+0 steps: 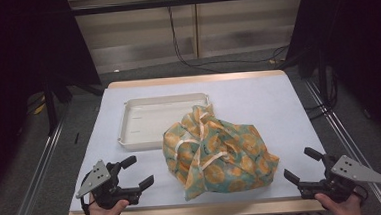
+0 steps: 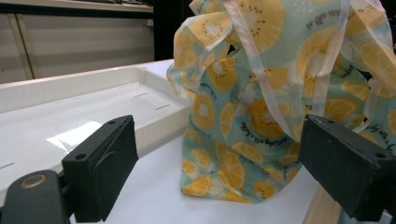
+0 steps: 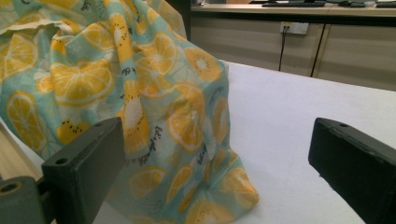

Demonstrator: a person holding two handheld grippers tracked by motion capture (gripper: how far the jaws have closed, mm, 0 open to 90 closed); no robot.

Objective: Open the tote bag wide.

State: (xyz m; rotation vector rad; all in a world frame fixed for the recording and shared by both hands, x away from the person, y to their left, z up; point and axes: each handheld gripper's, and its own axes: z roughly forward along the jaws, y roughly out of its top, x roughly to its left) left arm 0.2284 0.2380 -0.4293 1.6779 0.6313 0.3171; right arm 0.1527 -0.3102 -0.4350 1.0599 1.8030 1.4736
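Observation:
A crumpled cloth (image 1: 219, 153) printed with orange slices on pale green, with white straps, is heaped in the middle of the table; its far edge rests on a white tray (image 1: 144, 121). My left gripper (image 1: 136, 172) stands open near the front left corner, a short way left of the cloth. At the front right corner my right gripper (image 1: 301, 166) is open too, just right of the cloth. The left gripper view has the cloth (image 2: 280, 93) and the tray (image 2: 70, 116) ahead of empty jaws. Ahead of the right gripper's empty jaws rises the cloth (image 3: 116, 93).
The table (image 1: 258, 96) has a pale top with a wooden rim (image 1: 192, 79). Dark curtains hang at both sides. Cables (image 1: 185, 57) run over the floor behind the table, and metal rails (image 1: 34, 172) flank it.

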